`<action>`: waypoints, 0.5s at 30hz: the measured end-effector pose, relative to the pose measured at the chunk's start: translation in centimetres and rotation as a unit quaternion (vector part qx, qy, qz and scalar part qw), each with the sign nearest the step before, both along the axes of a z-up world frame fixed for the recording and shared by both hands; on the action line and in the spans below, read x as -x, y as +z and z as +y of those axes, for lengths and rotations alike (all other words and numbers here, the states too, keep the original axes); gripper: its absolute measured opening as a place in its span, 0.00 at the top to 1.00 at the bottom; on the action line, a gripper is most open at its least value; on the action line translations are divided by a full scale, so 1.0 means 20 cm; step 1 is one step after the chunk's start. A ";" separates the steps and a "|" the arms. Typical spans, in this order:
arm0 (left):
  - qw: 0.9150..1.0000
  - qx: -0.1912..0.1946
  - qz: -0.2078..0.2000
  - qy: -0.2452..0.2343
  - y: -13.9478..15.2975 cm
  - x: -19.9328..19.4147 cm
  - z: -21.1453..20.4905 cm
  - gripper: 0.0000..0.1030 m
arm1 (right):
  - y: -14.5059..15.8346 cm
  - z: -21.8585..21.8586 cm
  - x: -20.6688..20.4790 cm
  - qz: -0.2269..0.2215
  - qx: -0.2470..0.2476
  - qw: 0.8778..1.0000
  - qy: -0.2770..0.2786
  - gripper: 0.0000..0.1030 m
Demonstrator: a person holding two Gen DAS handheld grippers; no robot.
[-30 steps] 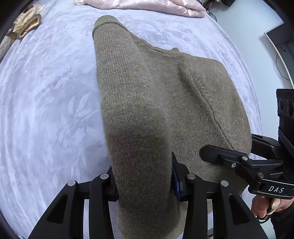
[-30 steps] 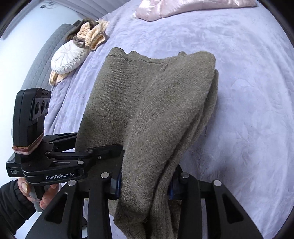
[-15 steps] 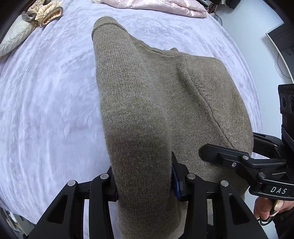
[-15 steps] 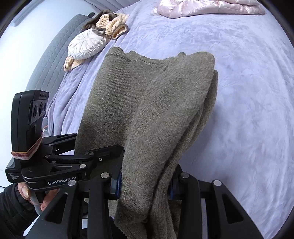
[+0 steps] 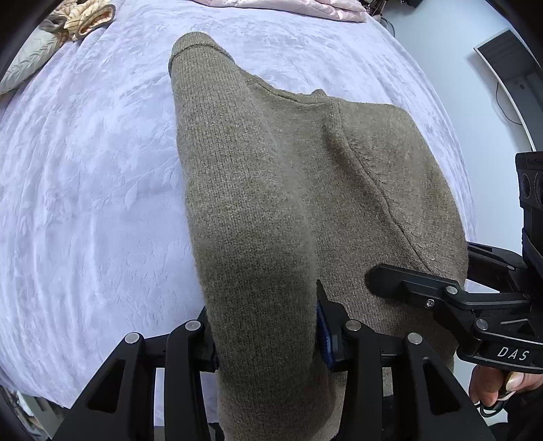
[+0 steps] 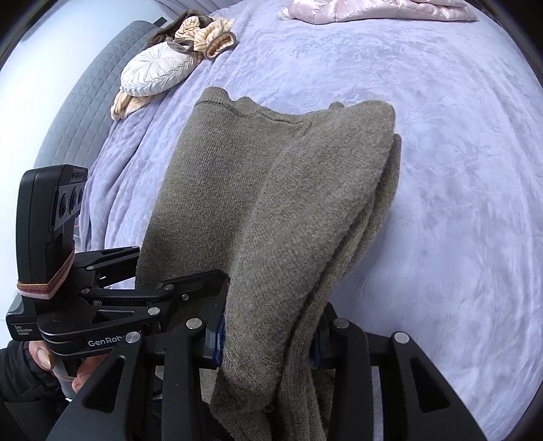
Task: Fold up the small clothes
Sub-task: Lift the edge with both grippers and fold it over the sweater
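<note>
We pinch the olive sweater in our left hand-held gripper; our right hand-held gripper clamps it too (above the lavender bed).

We are in a home bedroom: a wide bed under a lilac spread, a grey quilted headboard, a round white cushion, a pink quilt and loose clothes on it.
</note>
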State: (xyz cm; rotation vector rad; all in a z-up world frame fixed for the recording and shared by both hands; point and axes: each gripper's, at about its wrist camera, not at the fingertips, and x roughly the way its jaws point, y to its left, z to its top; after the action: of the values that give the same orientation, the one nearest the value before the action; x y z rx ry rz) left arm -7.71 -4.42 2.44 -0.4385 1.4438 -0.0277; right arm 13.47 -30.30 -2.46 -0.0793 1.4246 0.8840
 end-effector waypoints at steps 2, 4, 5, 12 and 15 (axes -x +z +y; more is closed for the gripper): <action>1.000 0.000 -0.002 -0.004 0.00 0.06 0.01 0.58 | 0.00 0.00 0.03 0.000 0.003 1.000 -0.005 0.62; 1.000 0.001 -0.003 -0.008 0.00 0.10 0.02 0.58 | 0.00 0.03 0.05 -0.003 0.008 1.000 -0.006 0.62; 1.000 0.002 -0.003 -0.009 0.00 0.11 0.03 0.58 | 0.00 0.04 0.06 -0.005 0.011 1.000 -0.005 0.62; 1.000 0.005 -0.003 -0.018 -0.04 0.21 0.05 0.58 | -0.01 0.08 0.14 -0.009 0.022 1.000 -0.010 0.62; 1.000 0.006 -0.001 -0.022 -0.07 0.25 0.04 0.58 | -0.03 0.11 0.17 -0.012 0.029 0.999 -0.008 0.62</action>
State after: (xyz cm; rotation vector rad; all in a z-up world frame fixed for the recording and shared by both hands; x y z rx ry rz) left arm -12.76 -3.58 0.98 -0.4169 1.4510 -0.0715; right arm 10.00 -28.16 -3.13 -0.1217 1.4279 0.8253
